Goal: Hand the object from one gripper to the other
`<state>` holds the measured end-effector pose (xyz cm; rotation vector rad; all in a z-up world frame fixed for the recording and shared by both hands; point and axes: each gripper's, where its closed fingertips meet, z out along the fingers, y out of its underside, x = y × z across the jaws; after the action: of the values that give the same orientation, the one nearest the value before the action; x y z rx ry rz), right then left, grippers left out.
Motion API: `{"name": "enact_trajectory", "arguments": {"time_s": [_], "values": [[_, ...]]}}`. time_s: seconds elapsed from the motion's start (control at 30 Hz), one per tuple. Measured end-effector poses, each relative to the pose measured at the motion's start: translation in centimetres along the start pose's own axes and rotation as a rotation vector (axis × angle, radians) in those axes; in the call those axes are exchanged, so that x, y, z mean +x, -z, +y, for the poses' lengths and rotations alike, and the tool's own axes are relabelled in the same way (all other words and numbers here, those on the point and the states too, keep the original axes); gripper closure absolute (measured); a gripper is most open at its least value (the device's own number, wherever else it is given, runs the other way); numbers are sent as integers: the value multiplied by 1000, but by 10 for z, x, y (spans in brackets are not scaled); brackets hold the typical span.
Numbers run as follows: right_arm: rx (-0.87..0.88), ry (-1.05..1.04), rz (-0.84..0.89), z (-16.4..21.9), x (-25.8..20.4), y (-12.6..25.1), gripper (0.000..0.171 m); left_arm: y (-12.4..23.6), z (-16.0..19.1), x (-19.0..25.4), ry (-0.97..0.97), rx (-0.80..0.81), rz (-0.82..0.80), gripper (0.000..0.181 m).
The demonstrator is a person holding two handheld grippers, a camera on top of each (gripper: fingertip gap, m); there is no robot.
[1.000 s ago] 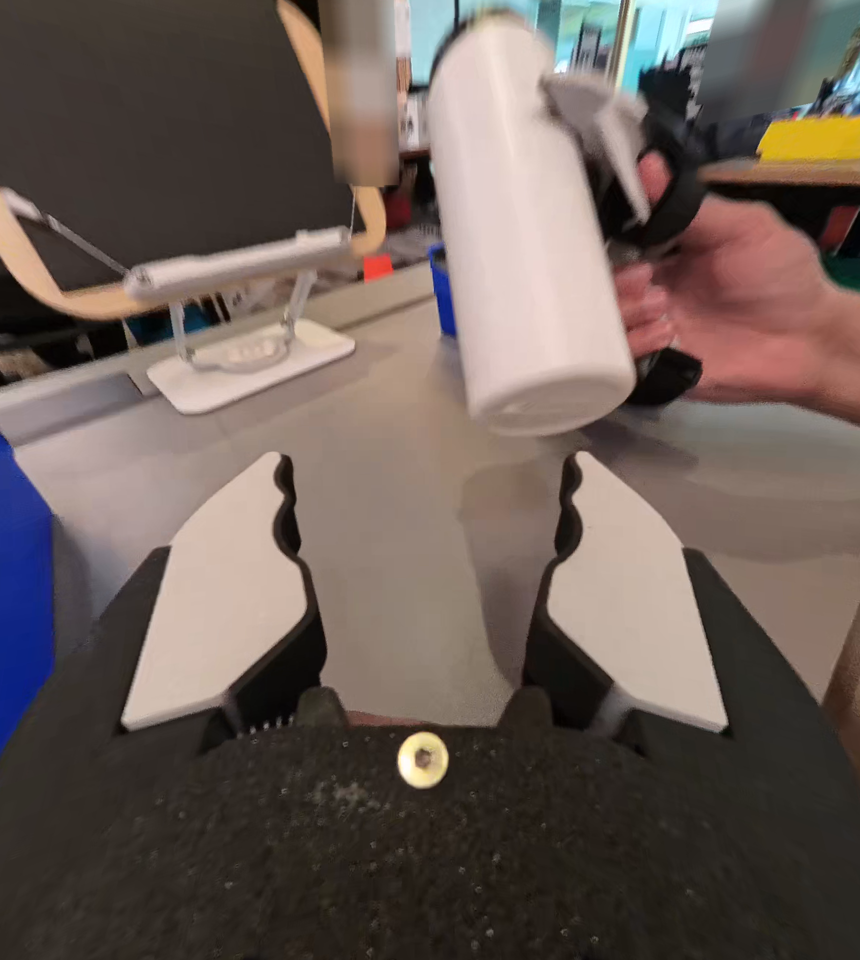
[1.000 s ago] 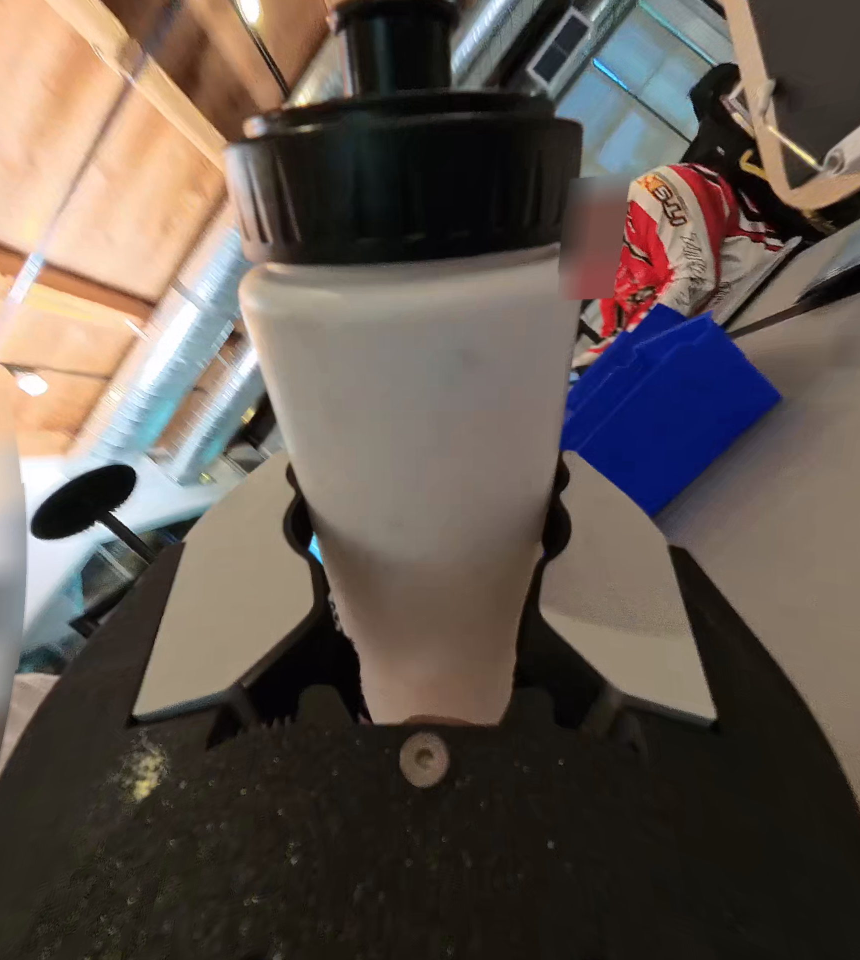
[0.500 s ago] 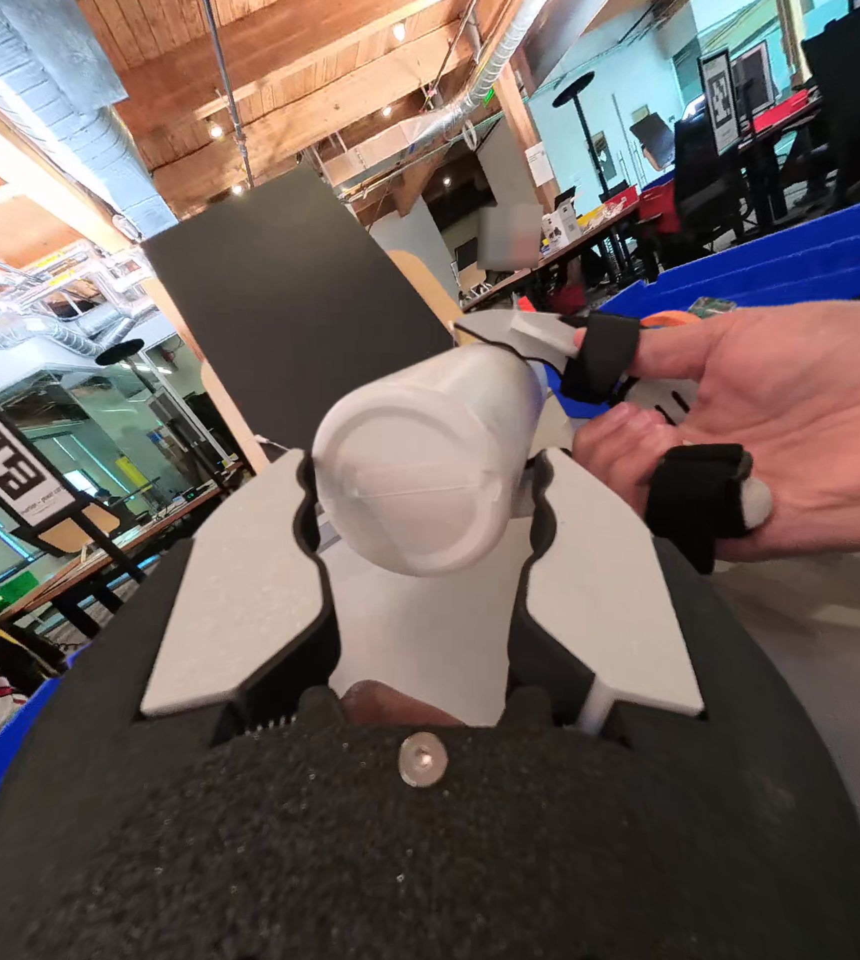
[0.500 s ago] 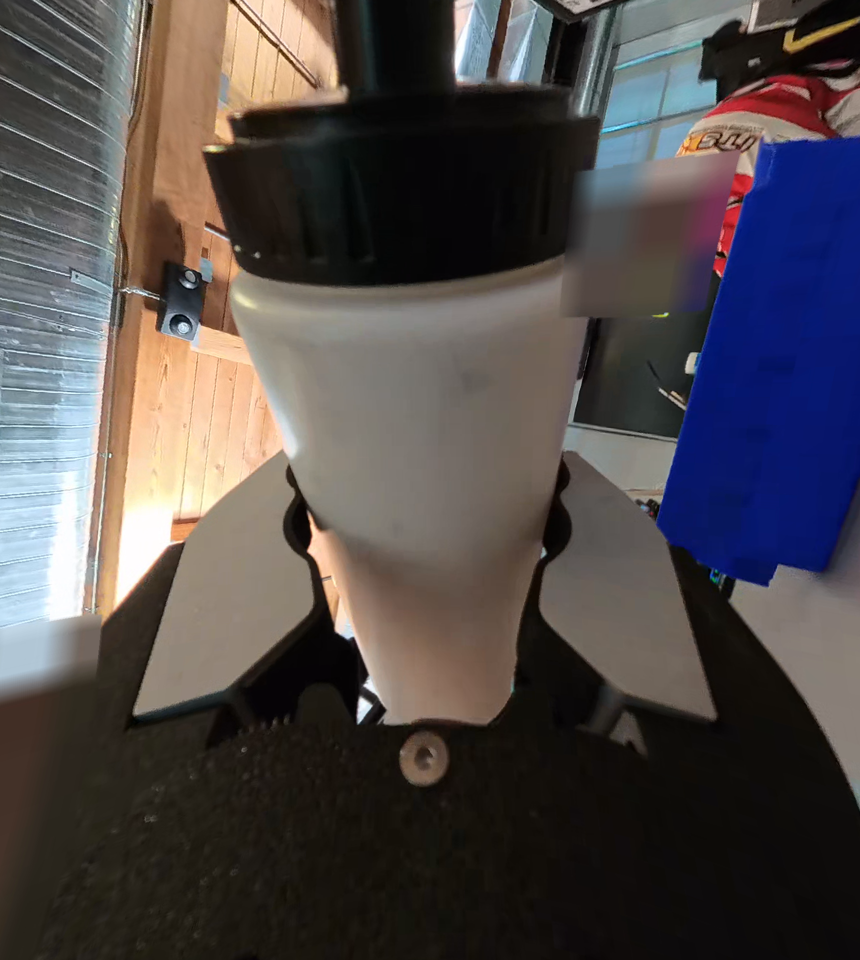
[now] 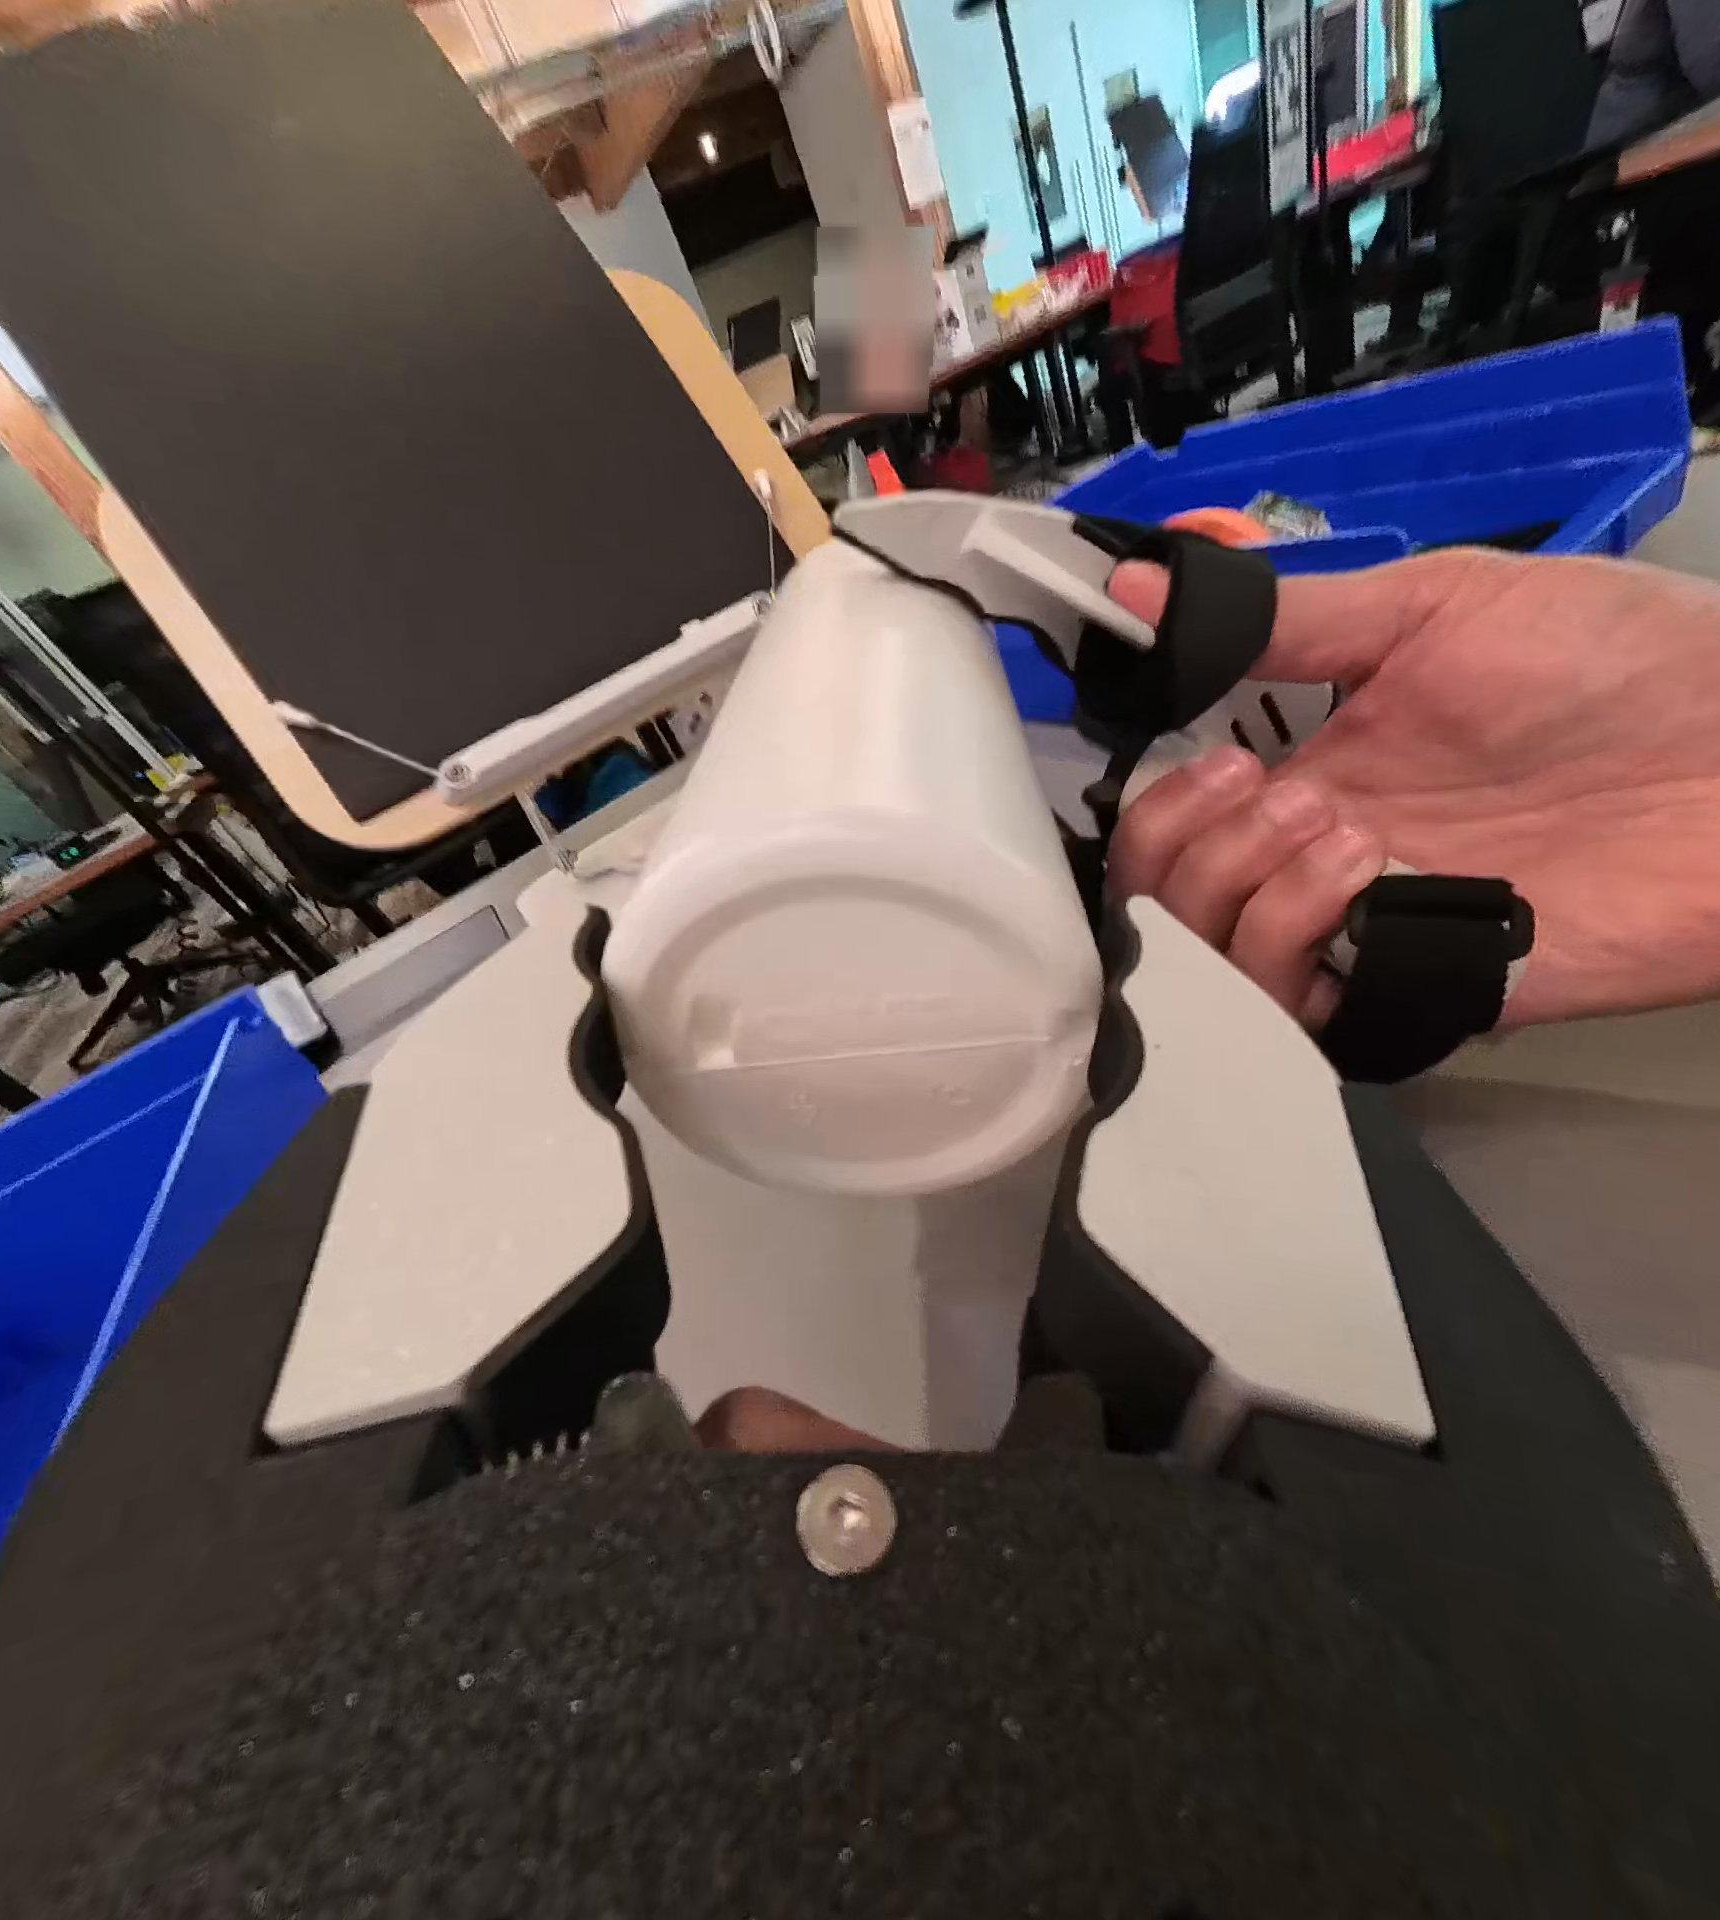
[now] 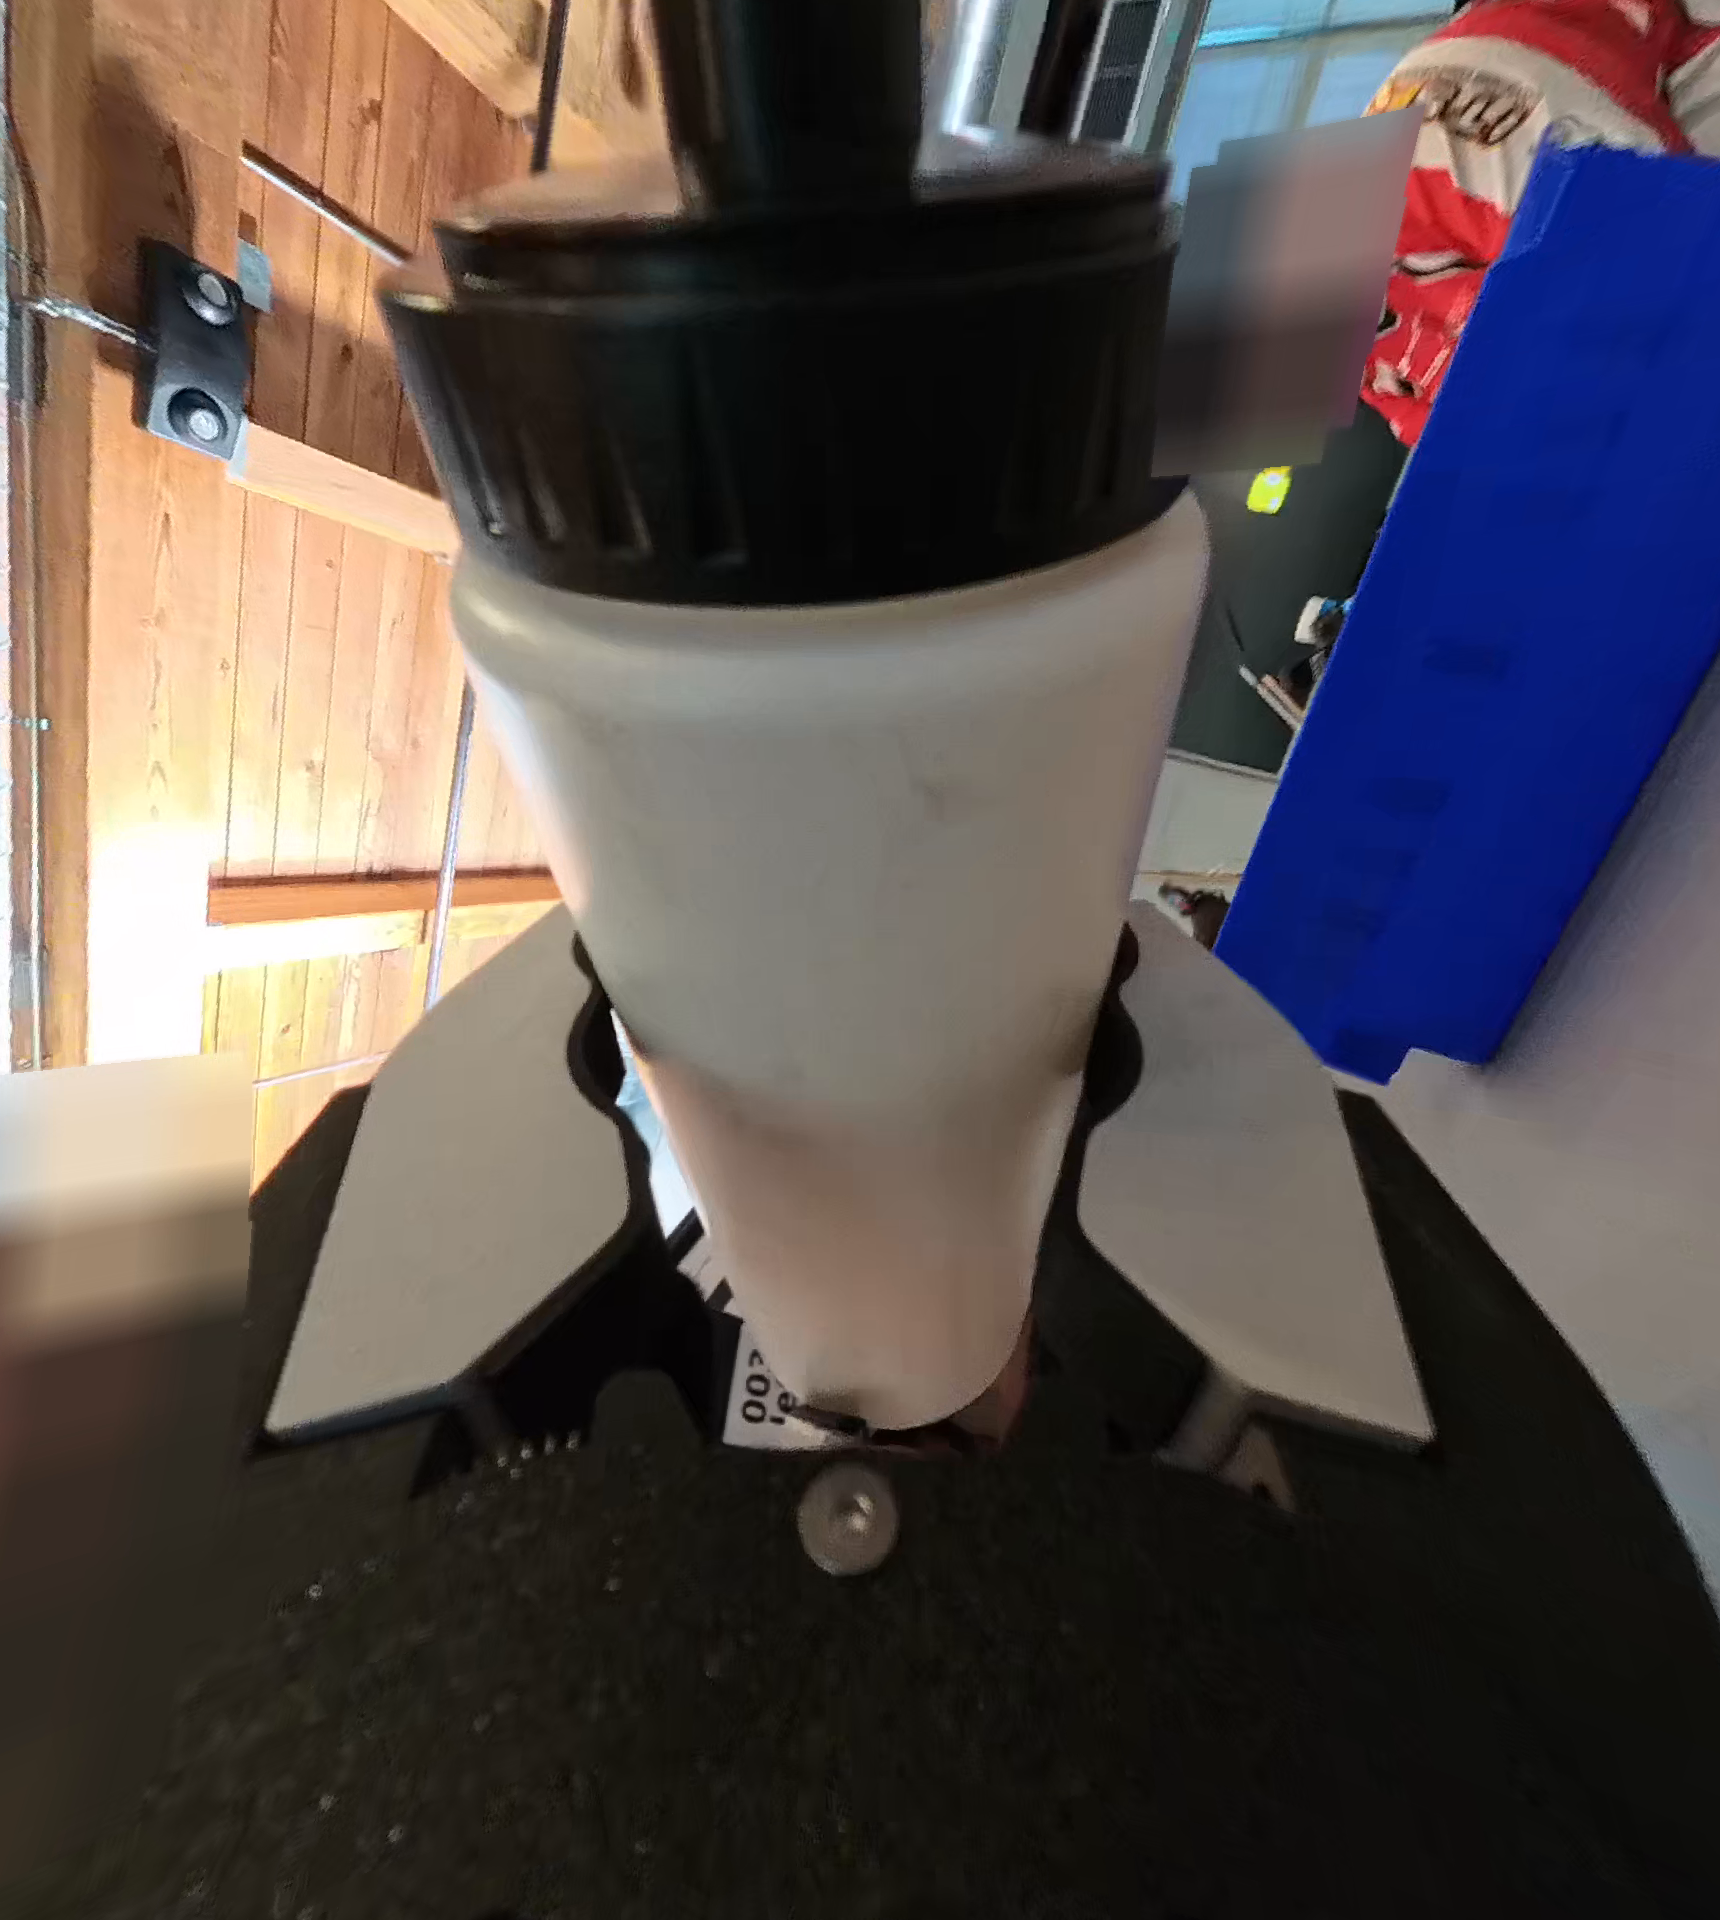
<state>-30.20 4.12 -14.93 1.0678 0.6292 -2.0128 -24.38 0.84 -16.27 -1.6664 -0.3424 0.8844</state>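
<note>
Change since half a second back: the white bottle (image 5: 851,935) base has slid in between my left gripper (image 5: 851,1023) fingers and sits centre frame in the left wrist view, both pads against its sides. A second ago that gripper was wide open and empty over the grey table (image 5: 1614,1195). It looks closed on the base now, at about bottle width.

Right gripper (image 6: 851,1023) remains clamped on the bottle's body below the black cap (image 6: 783,405), grip unchanged. In the left view, the person's hand (image 5: 1521,800) works it, right of centre.

So both ends are held: handoff midpoint. My read: right releases next, provided the left grip holds. Blue bin (image 5: 1407,447) upper right, clear.
</note>
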Motion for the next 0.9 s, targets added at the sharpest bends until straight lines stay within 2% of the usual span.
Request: {"name": "enact_trajectory", "arguments": {"time_s": [0.07, 0.17, 0.33, 0.43, 0.53, 0.63, 0.7, 0.77, 0.9], "values": [[2, 13, 38, -4, 6, 3, 82, -5, 12, -1, 27, -74, 32, 92], [-91, 42, 96, 1, 15, 3, 85, -6, 17, -8, 136, -86, 81, 93], [-303, 310, 285, 11, 34, 9, 82, -8, 18, -27, 451, -65, 144, 93], [-412, 579, 457, 3, 48, 23, 78, -8, 21, -39, 590, -52, 158, 93], [-551, 979, 696, -18, 63, 48, 85, -10, 21, -51, 679, -40, 160, 94], [-602, 1449, 888, -48, 51, 60, 82, -15, 16, -62, 623, -51, 140, 94], [-624, 1666, 883, -46, 32, 51, 77, -19, 7, -66, 594, -49, 147, 94], [-650, 1797, 813, -27, 20, 35, 75, -23, -1, -67, 568, -47, 156, 95], [-752, 1864, 762, 17, 33, 14, 70, -36, -9, -60, 513, -92, 183, 95]]}}
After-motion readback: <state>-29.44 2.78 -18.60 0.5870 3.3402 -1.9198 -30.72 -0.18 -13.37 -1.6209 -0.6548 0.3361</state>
